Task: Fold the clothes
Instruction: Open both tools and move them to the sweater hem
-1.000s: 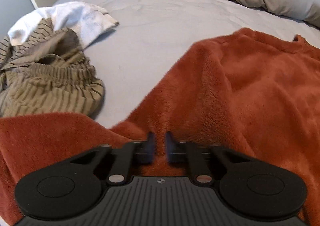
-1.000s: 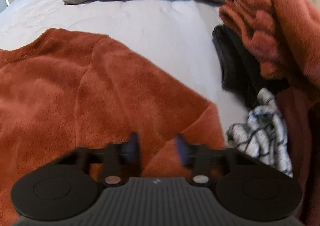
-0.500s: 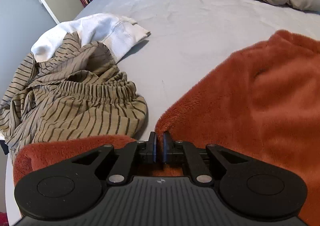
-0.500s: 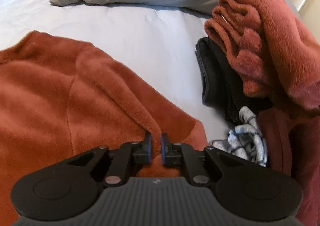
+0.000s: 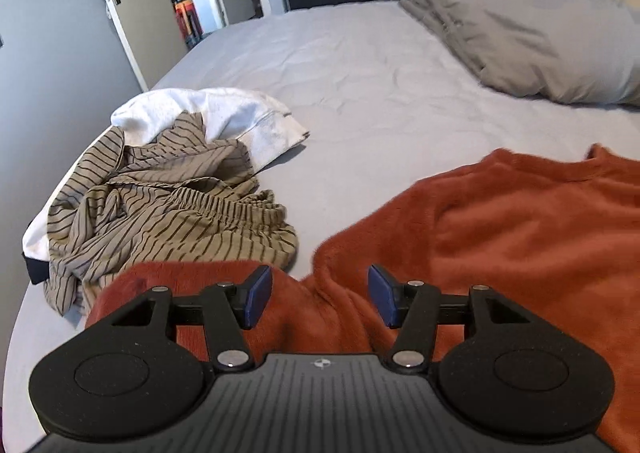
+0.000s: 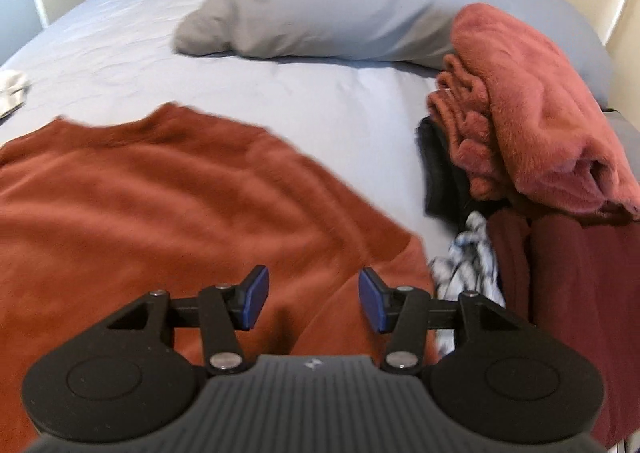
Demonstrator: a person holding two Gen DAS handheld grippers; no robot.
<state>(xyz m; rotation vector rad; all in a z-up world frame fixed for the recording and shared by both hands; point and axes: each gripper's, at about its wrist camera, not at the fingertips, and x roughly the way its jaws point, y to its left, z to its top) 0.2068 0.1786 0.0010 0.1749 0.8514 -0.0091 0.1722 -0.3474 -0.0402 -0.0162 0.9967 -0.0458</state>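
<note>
A rust-orange fleece garment [image 5: 500, 237] lies spread on the grey bed; it also shows in the right wrist view [image 6: 160, 205]. My left gripper [image 5: 318, 295] is open and empty just above the garment's near left part, where the fleece bunches into a ridge. My right gripper [image 6: 312, 299] is open and empty above the garment's near right edge.
A striped olive garment [image 5: 168, 217] and a white garment [image 5: 224, 113] lie at the left. Grey pillows [image 5: 520, 25] lie at the head. At the right sit a folded pink fleece [image 6: 532, 125], a black item [image 6: 436, 173], a patterned cloth [image 6: 468, 253] and a dark red garment [image 6: 568, 293].
Both grippers were shut on the fleece half a second ago and have opened and let it go. Both have lifted back from the garment, which now lies flatter.
</note>
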